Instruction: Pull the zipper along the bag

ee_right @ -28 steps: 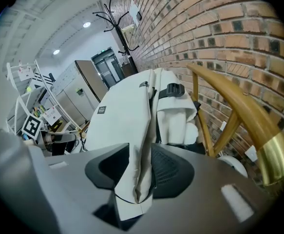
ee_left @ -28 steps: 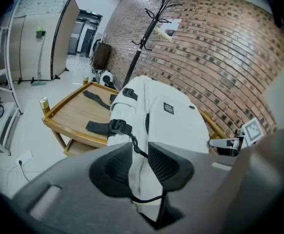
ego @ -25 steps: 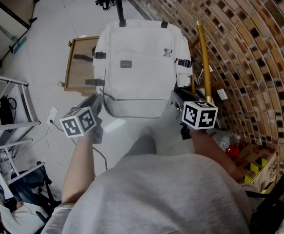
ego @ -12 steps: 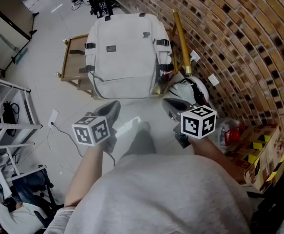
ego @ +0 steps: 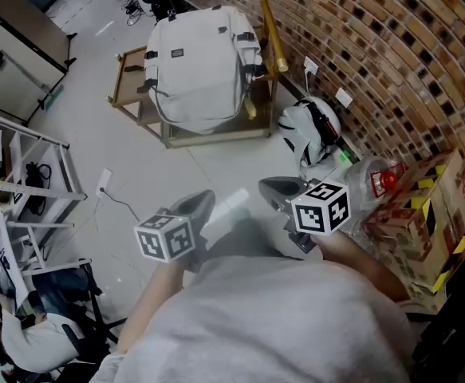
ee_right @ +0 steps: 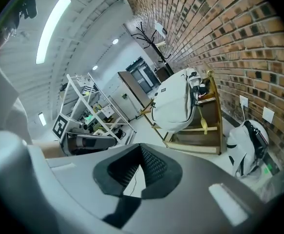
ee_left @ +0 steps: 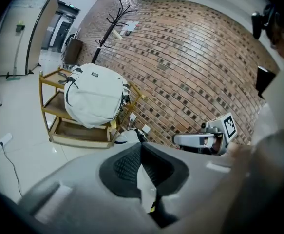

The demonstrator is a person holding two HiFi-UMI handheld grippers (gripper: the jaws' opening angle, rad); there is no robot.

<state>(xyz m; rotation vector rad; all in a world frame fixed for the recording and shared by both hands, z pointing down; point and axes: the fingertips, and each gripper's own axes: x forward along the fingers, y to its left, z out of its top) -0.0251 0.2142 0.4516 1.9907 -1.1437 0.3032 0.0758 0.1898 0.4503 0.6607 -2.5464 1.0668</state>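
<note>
The white backpack (ego: 199,62) sits upright on a low wooden cart (ego: 216,138) by the brick wall, far from both grippers. Its zipper line curves round the front pocket. My left gripper (ego: 204,202) hangs over the floor well short of the cart, shut with nothing between its jaws. My right gripper (ego: 268,188) is level with it on the right, also shut and empty. In the left gripper view, the backpack (ee_left: 94,100) stands far ahead of the left gripper (ee_left: 142,147). The right gripper view shows the backpack (ee_right: 173,104) beyond the right gripper (ee_right: 141,152).
A yellow pole (ego: 270,34) leans by the cart. A white and black bag (ego: 310,130) lies on the floor against the brick wall. Cardboard boxes with yellow-black tape (ego: 423,214) stand at right. A white metal rack (ego: 17,182) and a floor cable (ego: 124,206) are at left.
Both grippers have drawn back from the backpack's lower corners, and the person has stepped away, so the bag and cart now lie much farther off.
</note>
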